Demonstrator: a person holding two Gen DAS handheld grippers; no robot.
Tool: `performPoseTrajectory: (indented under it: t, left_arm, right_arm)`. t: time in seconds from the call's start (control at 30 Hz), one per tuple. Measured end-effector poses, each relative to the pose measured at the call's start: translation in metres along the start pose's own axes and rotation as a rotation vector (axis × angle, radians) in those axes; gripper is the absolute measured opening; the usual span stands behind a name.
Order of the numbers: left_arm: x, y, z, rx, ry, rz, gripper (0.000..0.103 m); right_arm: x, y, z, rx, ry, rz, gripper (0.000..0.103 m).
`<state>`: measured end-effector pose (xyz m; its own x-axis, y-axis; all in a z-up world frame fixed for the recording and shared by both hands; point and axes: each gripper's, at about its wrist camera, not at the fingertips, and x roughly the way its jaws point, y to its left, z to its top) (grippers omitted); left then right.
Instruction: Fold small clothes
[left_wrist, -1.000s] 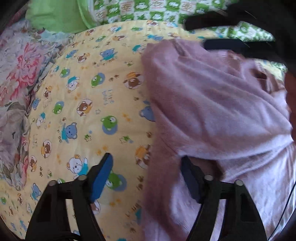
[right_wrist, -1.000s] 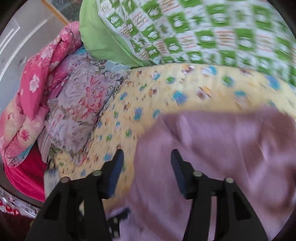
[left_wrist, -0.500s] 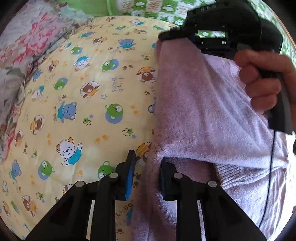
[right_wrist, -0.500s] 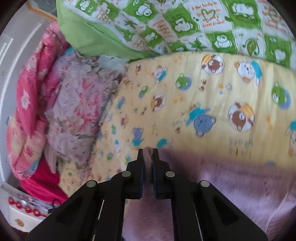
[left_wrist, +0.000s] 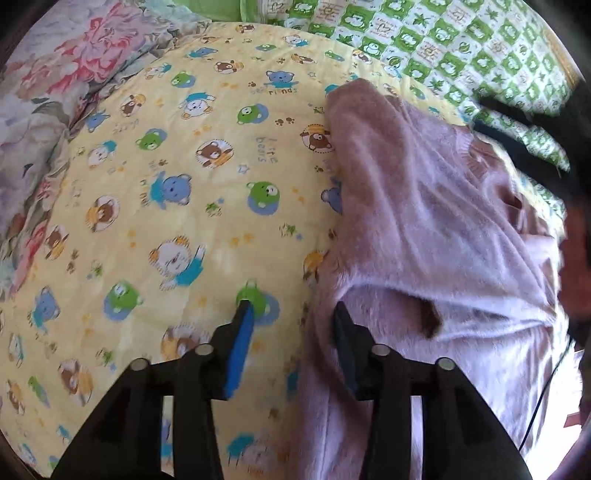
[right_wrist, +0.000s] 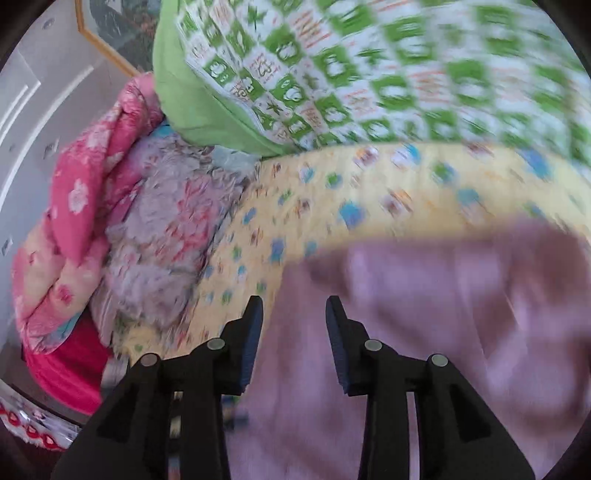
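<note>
A fuzzy lilac garment (left_wrist: 424, 229) lies on the yellow bear-print blanket (left_wrist: 177, 192), filling the right half of the left wrist view. My left gripper (left_wrist: 293, 325) hovers over its near left edge. Its jaws are opening, and the cloth edge lies under the gap with neither pad pressing on it. In the blurred right wrist view my right gripper (right_wrist: 293, 314) stands over the garment (right_wrist: 424, 332). Its jaws are also opening and nothing is pinched. Its black body (left_wrist: 524, 125) and the hand (left_wrist: 576, 266) holding it show at the right edge of the left wrist view.
A green-and-white checked quilt (right_wrist: 369, 74) is piled at the back. Floral bedding (right_wrist: 162, 236) and a pink quilt (right_wrist: 92, 177) are heaped on the left, beside a white wall. Bare yellow blanket stretches left of the garment.
Half a second ago both grippers were pinched on the garment's left edge; now both have let go and spread. The right gripper has drawn back toward the right.
</note>
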<state>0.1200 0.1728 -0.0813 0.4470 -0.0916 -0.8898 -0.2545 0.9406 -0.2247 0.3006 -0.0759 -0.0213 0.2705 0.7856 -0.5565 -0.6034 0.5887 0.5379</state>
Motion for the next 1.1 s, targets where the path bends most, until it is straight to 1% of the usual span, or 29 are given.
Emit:
performPoseTrajectory:
  t: [0.03,0.1,0.2,0.23,0.3,0.4,0.43,0.53,0.6,0.67,0.77,0.87,0.97,1.07,1.1]
  left_arm:
    - [-0.007,0.000,-0.005,-0.005,0.006,-0.007,0.054]
    - [-0.017,0.004,-0.015,-0.011,0.021,-0.020,0.058]
    - [-0.031,0.011,-0.040,-0.031,0.069,-0.061,0.059]
    - [-0.035,0.006,-0.044,-0.024,0.081,-0.064,0.059]
    - [-0.043,0.000,-0.064,0.012,0.105,-0.069,0.059]
    - [-0.054,-0.012,-0.090,0.070,0.139,-0.078,0.062]
    - [-0.055,-0.016,-0.094,0.084,0.149,-0.084,0.063]
    - [-0.062,-0.021,-0.120,0.123,0.183,-0.090,0.068]
    - [-0.061,-0.022,-0.129,0.137,0.205,-0.092,0.068]
    - [-0.058,-0.023,-0.131,0.142,0.221,-0.090,0.070]
    - [-0.062,-0.024,-0.143,0.158,0.228,-0.082,0.071]
    - [-0.060,-0.028,-0.145,0.173,0.242,-0.073,0.072]
    - [-0.067,-0.024,-0.154,0.192,0.245,-0.065,0.072]
    - [-0.073,-0.020,-0.164,0.189,0.261,-0.081,0.072]
    - [-0.076,-0.017,-0.170,0.181,0.275,-0.101,0.072]
  right_arm:
    - [-0.015,-0.004,-0.016,0.020,-0.003,-0.020,0.042]
    - [-0.043,-0.015,-0.048,0.068,0.003,-0.056,0.042]
    - [-0.080,-0.034,-0.096,0.157,0.001,-0.127,0.042]
    - [-0.095,-0.041,-0.117,0.200,0.006,-0.152,0.042]
    - [-0.119,-0.050,-0.148,0.253,-0.008,-0.199,0.042]
    - [-0.153,-0.059,-0.181,0.310,-0.041,-0.255,0.042]
    - [-0.166,-0.062,-0.192,0.332,-0.059,-0.276,0.042]
    - [-0.195,-0.064,-0.216,0.378,-0.097,-0.337,0.042]
    - [-0.212,-0.063,-0.231,0.396,-0.121,-0.363,0.043]
    - [-0.228,-0.060,-0.244,0.407,-0.137,-0.396,0.044]
    - [-0.247,-0.056,-0.264,0.426,-0.158,-0.420,0.047]
    - [-0.263,-0.048,-0.286,0.439,-0.163,-0.448,0.048]
    - [-0.276,-0.043,-0.309,0.454,-0.163,-0.461,0.049]
    - [-0.286,-0.037,-0.330,0.467,-0.162,-0.474,0.049]
    - [-0.290,-0.035,-0.339,0.474,-0.162,-0.476,0.050]
